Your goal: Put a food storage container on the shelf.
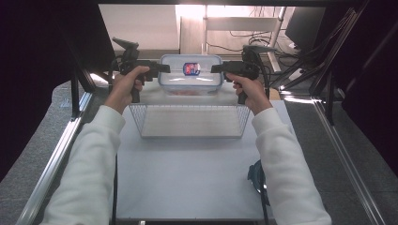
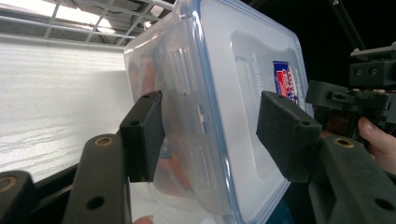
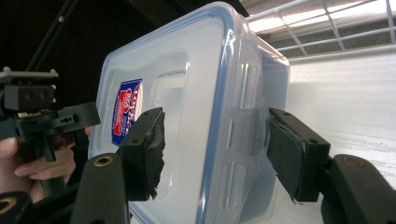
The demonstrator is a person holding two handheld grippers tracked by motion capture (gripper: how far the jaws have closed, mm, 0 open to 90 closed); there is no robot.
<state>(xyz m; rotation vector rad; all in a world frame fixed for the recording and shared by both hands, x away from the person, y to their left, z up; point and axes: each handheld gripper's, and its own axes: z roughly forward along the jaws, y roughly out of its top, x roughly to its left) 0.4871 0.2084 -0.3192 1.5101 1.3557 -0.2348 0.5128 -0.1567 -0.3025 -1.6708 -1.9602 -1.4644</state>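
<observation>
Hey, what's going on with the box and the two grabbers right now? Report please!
Left gripper and right gripper clamp the short ends of the lidded clear box. Box held level, behind the wire basket. Nothing in between.

Looking down from above the desk [image 1: 187,187]; riding close on each claw, facing inward, sharing the lidded box [image 1: 190,72].

White tabletop [image 1: 187,178] — wire basket [image 1: 190,121] near its far edge, dark round object [image 1: 256,176] at right
</observation>
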